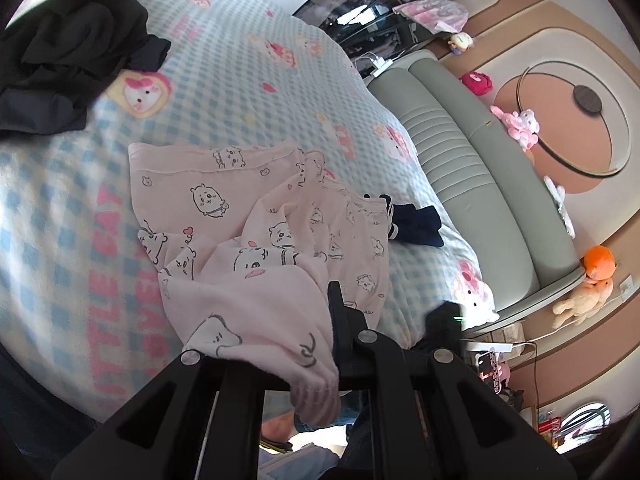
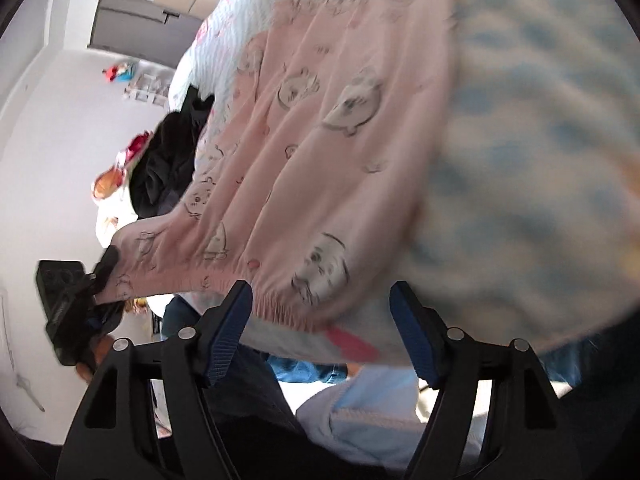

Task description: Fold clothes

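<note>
Left tool (image 1: 320,344) clenched on pink pyjama (image 1: 256,236) edge | right tool (image 2: 322,326) released, fingers spread beside waistband | bed (image 1: 248,80) underneath

A: Around the pink pyjama garment (image 1: 256,216), what's unclear?
B: Its near fold covers one finger of the left tool (image 1: 320,320). In the right wrist view the checked blanket (image 2: 540,140) beside it is blurred.
A: And the black pile (image 1: 68,52) beyond it?
B: Cut off by the frame's edge.
</note>
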The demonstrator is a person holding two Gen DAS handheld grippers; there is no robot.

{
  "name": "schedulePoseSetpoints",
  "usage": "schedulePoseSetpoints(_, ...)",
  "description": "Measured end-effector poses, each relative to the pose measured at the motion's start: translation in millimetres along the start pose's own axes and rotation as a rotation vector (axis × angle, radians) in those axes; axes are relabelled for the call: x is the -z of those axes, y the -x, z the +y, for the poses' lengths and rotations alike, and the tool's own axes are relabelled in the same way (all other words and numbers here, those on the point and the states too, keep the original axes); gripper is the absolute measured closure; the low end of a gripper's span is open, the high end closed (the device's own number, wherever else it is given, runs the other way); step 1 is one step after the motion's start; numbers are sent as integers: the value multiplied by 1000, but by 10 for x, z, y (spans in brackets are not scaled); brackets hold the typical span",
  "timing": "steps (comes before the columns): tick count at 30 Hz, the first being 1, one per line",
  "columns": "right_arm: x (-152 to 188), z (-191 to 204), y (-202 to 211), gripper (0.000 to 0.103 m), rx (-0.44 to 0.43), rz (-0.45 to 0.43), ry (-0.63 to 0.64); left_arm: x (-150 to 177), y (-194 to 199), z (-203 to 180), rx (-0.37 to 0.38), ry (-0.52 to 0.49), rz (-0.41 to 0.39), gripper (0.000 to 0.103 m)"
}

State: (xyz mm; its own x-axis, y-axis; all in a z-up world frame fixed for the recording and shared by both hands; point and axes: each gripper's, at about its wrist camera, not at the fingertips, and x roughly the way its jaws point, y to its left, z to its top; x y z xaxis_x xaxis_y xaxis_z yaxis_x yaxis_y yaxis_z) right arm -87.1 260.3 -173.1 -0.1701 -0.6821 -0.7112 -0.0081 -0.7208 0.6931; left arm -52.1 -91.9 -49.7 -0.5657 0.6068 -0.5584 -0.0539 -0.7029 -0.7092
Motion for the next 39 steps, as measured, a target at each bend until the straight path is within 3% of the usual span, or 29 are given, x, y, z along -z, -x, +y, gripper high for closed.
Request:
schedulePoseSetpoints(3, -66, 52, -210, 33, 74, -32, -17, 2, -30, 12, -15, 5, 4, 93)
schedulePoseSetpoints(5, -66, 246, -131, 61, 102, -61, 28, -7, -8, -24, -30, -20, 0, 93)
schedulePoseSetpoints(7, -52, 413, -27, 81, 73, -91, 92, -22, 27, -59, -15, -35, -6, 93)
schedulePoseSetpoints(8, -45, 496, 25, 82, 59, -107, 124, -34, 30, -78, -3, -44, -5, 93)
schedulePoseSetpoints(10, -31, 662, 129, 80, 30, -137, 188, -65, 1, -77, 3, -53, 5, 93)
schedulePoseSetpoints(11, -68, 613, 60, 68, 58, -123, 185, -78, -38, -57, -10, -47, 14, 93)
schedulePoseSetpoints(12, -116, 532, -39, 69, 96, -102, 173, -82, -63, -47, -25, -40, 18, 93)
schedulePoseSetpoints(13, -153, 427, -144, 81, 124, -71, 141, -82, -55, -64, -39, -41, 9, 93)
schedulePoseSetpoints(16, -157, 387, -53, 92, 60, -87, 98, -68, 186, -270, -56, -113, -109, 93)
schedulePoseSetpoints(18, -126, 601, 147, 94, 87, -129, 189, -58, 394, -462, -20, -207, -184, 93)
schedulePoseSetpoints(20, -96, 797, 402, 96, 101, -182, 265, -89, 446, -590, -53, -276, -190, 93)
schedulePoseSetpoints(22, -78, 953, 675, 96, 59, -237, 294, -125, 465, -668, -59, -308, -188, 93)
schedulePoseSetpoints(26, 31, 1211, 1205, 96, -50, -346, 354, -152, 607, -797, 71, -306, -229, 93)
schedulePoseSetpoints(30, 76, 1387, 1363, 96, -151, -381, 377, -115, 715, -902, 194, -325, -279, 93)
schedulePoseSetpoints(33, 154, 1446, 1559, 96, -200, -410, 380, -121, 723, -962, 190, -341, -265, 93)
schedulePoseSetpoints(35, 215, 1419, 1800, 96, -224, -432, 385, -150, 623, -934, 154, -326, -211, 92)
schedulePoseSetpoints(37, 120, 1375, 1771, 96, -147, -415, 358, -216, 354, -805, 97, -259, -110, 92)
schedulePoseSetpoints(39, -93, 1223, 1558, 96, -38, -354, 305, -332, -179, -552, -27, -192, 47, 93)
